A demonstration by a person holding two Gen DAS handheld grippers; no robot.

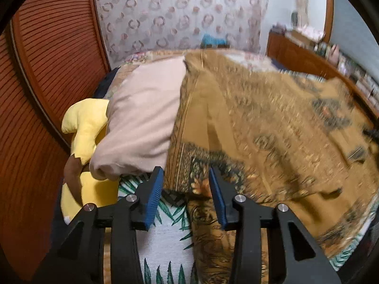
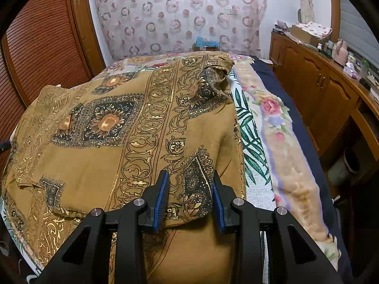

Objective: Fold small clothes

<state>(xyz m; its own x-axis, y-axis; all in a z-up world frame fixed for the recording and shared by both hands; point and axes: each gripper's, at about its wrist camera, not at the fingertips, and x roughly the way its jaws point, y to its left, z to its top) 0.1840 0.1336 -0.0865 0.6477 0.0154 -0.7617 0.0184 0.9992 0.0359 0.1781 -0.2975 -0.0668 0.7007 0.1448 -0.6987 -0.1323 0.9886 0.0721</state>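
- The garment, a mustard cloth printed with gold scrolls and dark sunflower panels, lies spread across the bed, covering most of its near and middle part.
- Right gripper: its blue pads stand apart over the garment's near right corner. A fold of the cloth rises between them, but whether the pads press on it cannot be told.
- Left gripper: its blue pads stand apart with the garment's near edge in the gap. No pad is seen pinching it. The cloth to the right of it is blurred.
- A pink pillow lies at the garment's left edge, the cloth overlapping its right side.
- A yellow plush with a brown tip sits just left of the pillow, touching it.
- Under the garment lies a white leaf-print sheet, showing along its right edge and beneath the left gripper.
- Right of the sheet runs a floral blanket, then a dark blue cover at the bed's side.
- A louvred wooden door stands on the left, a ring-patterned curtain hangs behind the bed, and a wooden cabinet with clutter on top lines the right wall.
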